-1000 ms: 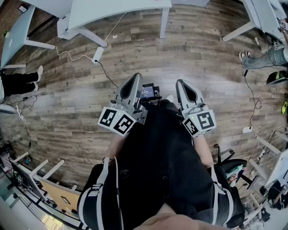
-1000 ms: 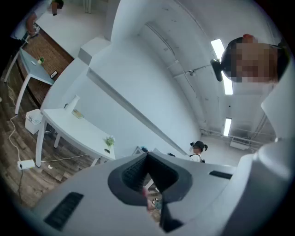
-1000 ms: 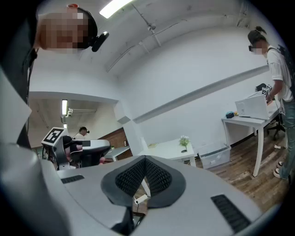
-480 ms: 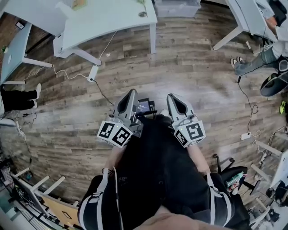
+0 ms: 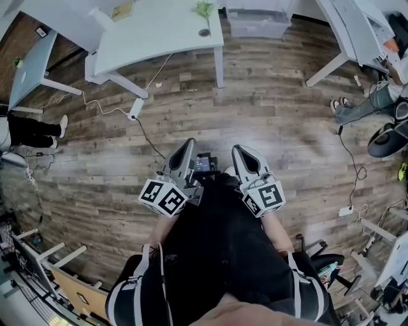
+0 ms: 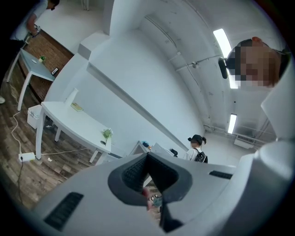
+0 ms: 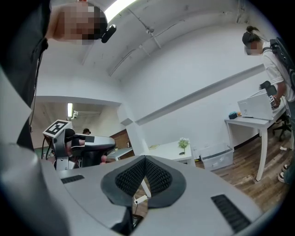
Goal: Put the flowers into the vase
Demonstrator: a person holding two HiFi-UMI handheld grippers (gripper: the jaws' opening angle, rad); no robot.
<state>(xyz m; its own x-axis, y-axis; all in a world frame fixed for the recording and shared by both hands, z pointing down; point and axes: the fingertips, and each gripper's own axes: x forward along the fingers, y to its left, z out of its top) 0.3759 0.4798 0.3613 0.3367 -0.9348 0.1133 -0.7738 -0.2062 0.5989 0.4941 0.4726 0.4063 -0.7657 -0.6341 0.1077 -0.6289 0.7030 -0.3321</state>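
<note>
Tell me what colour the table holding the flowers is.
White; the table shows best in the head view.

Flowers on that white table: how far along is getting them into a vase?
Nothing looks done. The flowers sit at a corner of the white table; no vase can be made out. The left gripper and right gripper are both shut and empty, over the floor short of the table. Reaching, picking and placing all remain.

Open wood floor [image 5: 287, 127] straight ahead; power strip [image 5: 136, 109] & cable [image 5: 148, 130] lying front-left. Beyond, white table [image 5: 153, 35] w/ legs, storage bin [image 5: 258, 24] beside.
</note>
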